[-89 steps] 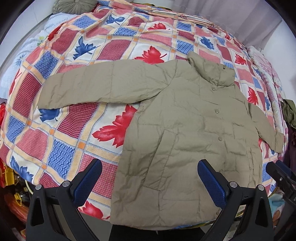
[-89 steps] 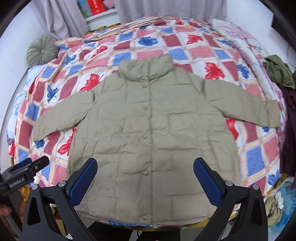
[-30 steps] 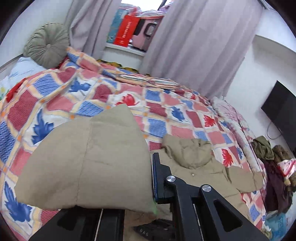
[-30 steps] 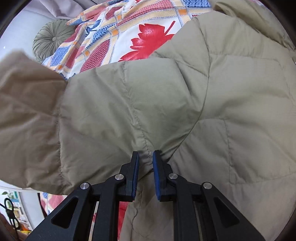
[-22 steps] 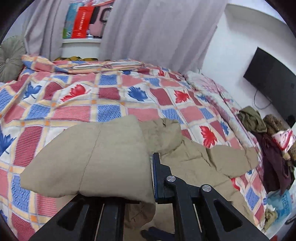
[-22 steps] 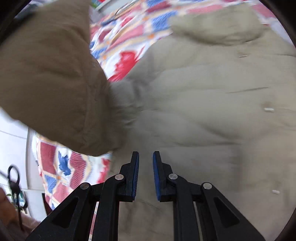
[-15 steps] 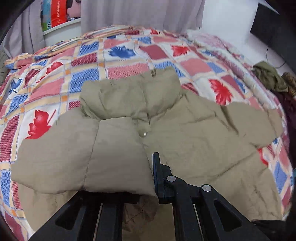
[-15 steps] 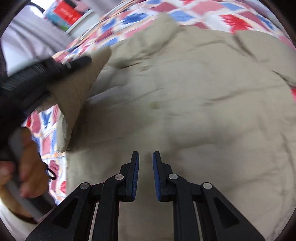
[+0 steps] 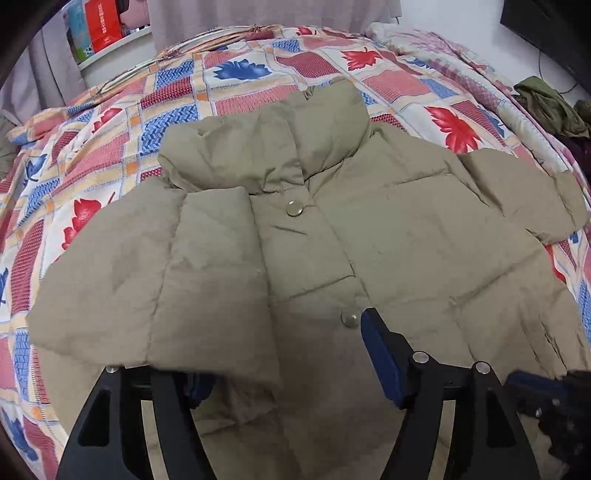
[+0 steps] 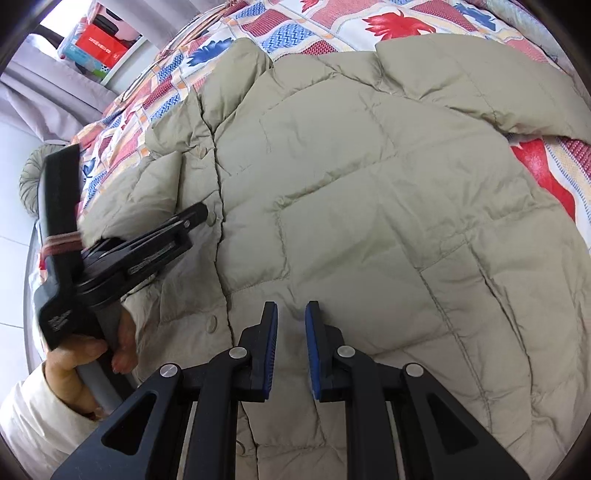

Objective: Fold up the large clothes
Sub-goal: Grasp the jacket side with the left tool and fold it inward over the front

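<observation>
An olive puffer jacket (image 9: 406, 236) lies face up on the bed, collar away from me. Its one sleeve (image 9: 166, 280) is folded across the chest, and its cuff end drapes over my left gripper (image 9: 288, 350). That gripper's jaws are opening; the blue pad (image 9: 380, 354) on one finger stands clear of the cloth, and the other finger is hidden under the sleeve. The right wrist view shows the left gripper (image 10: 177, 229) in a hand, low over the jacket (image 10: 369, 192). My right gripper (image 10: 291, 314) hovers over the jacket's front, jaws nearly together with nothing between them.
A patchwork quilt (image 9: 258, 66) with red and blue leaves covers the bed. Dark green clothes (image 9: 546, 107) lie at its right edge. A round cushion (image 10: 31, 184) sits by the headboard side. A shelf with a red box (image 9: 107, 26) and curtains stand behind.
The left gripper carried the sleeve across onto the jacket's chest, sank, and its jaws have parted. The right gripper left the sleeve's shoulder and swung over the jacket's front.
</observation>
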`<action>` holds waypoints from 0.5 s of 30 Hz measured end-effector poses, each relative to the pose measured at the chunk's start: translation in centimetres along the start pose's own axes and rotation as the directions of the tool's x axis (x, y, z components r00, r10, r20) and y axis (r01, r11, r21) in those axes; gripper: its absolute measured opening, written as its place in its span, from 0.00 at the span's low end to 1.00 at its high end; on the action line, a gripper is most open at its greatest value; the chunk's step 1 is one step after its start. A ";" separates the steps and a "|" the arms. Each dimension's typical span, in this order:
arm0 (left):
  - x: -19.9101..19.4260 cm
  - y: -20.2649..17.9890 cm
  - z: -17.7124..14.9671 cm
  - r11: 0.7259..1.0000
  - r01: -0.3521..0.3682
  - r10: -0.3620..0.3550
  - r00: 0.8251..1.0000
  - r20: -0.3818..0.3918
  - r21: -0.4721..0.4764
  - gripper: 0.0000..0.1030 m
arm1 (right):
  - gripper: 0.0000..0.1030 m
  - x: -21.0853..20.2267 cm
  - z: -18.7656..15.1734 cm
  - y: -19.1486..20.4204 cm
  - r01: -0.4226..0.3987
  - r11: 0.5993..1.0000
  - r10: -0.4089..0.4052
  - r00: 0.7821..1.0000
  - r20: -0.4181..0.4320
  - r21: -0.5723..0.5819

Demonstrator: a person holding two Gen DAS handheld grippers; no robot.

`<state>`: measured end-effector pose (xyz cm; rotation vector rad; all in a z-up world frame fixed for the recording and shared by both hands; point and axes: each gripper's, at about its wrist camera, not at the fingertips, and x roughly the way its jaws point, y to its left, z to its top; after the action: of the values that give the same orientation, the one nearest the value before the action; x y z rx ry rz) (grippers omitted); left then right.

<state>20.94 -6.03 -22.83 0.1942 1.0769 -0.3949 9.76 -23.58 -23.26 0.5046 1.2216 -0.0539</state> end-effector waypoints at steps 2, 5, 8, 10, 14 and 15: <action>-2.6 1.1 -1.0 1.000 0.004 -0.004 0.999 0.034 0.002 0.70 | 0.19 0.0 0.5 0.6 0.011 1.000 -0.011 1.000 0.001 -0.019; -6.3 4.7 -2.6 0.996 -0.012 0.021 0.994 0.110 -0.085 0.70 | 0.51 -0.8 0.3 1.5 0.026 0.997 -0.025 1.000 0.008 -0.073; -8.0 10.3 -3.9 0.970 -0.090 0.120 0.985 0.126 -0.224 0.69 | 0.58 -1.5 0.7 4.2 0.030 0.984 -0.022 0.999 0.047 -0.178; -7.4 14.5 -4.7 0.936 -0.154 0.187 0.980 0.075 -0.317 0.69 | 0.61 -1.5 1.0 7.1 0.051 0.958 -0.030 0.997 0.076 -0.282; -4.5 20.2 -6.7 0.877 -0.213 0.223 0.974 -0.030 -0.431 0.69 | 0.70 -0.5 0.8 13.9 0.114 0.846 -0.043 0.988 0.146 -0.521; -3.6 20.9 -7.1 0.870 -0.235 0.231 0.971 -0.062 -0.433 0.69 | 0.72 0.0 0.5 15.6 0.142 0.802 -0.055 0.985 0.165 -0.580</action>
<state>22.13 16.27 -23.75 -0.0779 1.1087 0.0735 14.93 -9.90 -17.82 -0.1143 1.0532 0.1988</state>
